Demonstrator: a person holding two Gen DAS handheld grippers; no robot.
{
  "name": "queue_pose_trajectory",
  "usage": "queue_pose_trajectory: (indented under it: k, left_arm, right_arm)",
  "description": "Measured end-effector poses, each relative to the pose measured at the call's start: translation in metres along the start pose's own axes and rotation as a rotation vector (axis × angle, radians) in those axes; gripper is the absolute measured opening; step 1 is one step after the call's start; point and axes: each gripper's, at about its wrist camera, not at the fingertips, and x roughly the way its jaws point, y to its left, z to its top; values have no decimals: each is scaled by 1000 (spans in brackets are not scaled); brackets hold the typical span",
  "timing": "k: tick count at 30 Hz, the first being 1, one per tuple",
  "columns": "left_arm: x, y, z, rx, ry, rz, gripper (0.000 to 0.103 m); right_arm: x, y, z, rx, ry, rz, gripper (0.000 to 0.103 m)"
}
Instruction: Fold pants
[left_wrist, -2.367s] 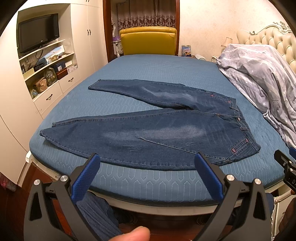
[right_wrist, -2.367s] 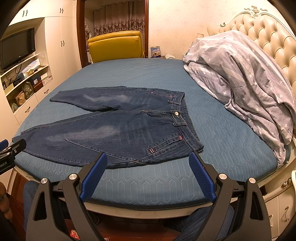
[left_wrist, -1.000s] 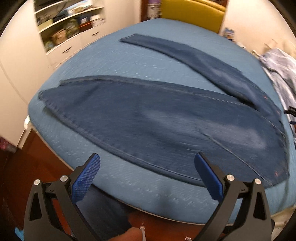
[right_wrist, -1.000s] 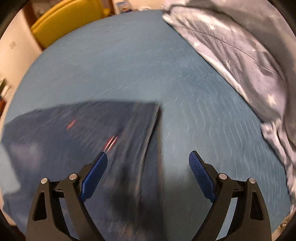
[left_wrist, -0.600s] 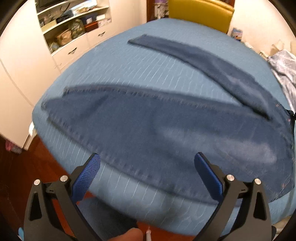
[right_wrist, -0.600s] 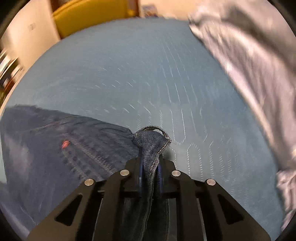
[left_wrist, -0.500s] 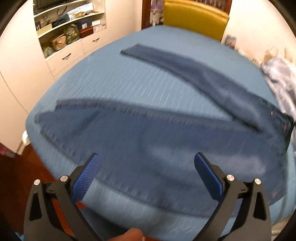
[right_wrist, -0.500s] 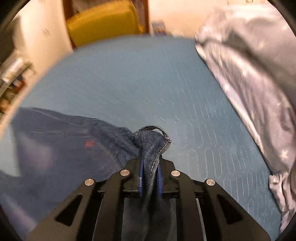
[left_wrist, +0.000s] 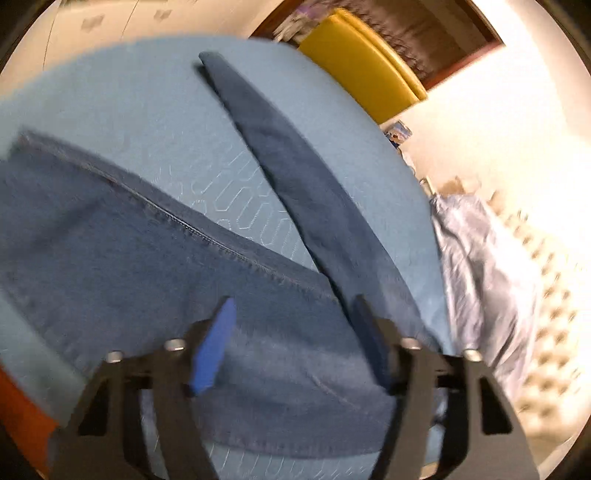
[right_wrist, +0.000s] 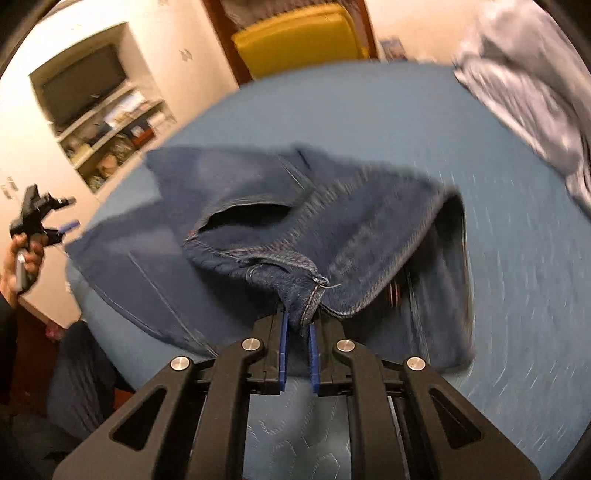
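Dark blue jeans (left_wrist: 155, 269) lie on the blue bed. In the left wrist view the near leg fills the lower left and the far leg (left_wrist: 295, 162) runs diagonally up toward the yellow chair. My left gripper (left_wrist: 291, 339) is open, low over the near leg, with nothing between its pads. My right gripper (right_wrist: 297, 336) is shut on the jeans' waistband corner (right_wrist: 308, 291) and holds it lifted, so the waist part (right_wrist: 332, 225) bunches up and folds over. The left gripper also shows in the right wrist view (right_wrist: 40, 218), held in a hand at the far left.
A grey star-print duvet (right_wrist: 528, 85) is piled on the bed's right side, by a tufted headboard (left_wrist: 550, 295). A yellow chair (right_wrist: 299, 33) stands beyond the bed. White shelves with a TV (right_wrist: 85, 88) line the left wall. The bed's near edge (left_wrist: 33, 373) drops to a red-brown floor.
My right gripper closed on the waistband corner and has lifted it, folding the waist over toward the left. My left gripper moved in low over the near leg and narrowed its opening.
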Motion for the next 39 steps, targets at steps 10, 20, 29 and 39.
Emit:
queue_pose_trajectory:
  k: [10,20,29,39]
  left_arm:
    - [123,33,114,-190,75,-120,55]
    - [210,63,169,-386,104,-159,36]
    - [83,22,140,-231,-2,-104,1]
    - [-12,101,-50,-265,0,21,1]
  right_arm:
    - [-30,-3,36,58,-69,-24,9]
    - [-33,-20,71,75,-67,-28,9]
    - [-38,-52,82,12,-35,-72,8]
    - [-9,-114,-5,384,92,-63,25]
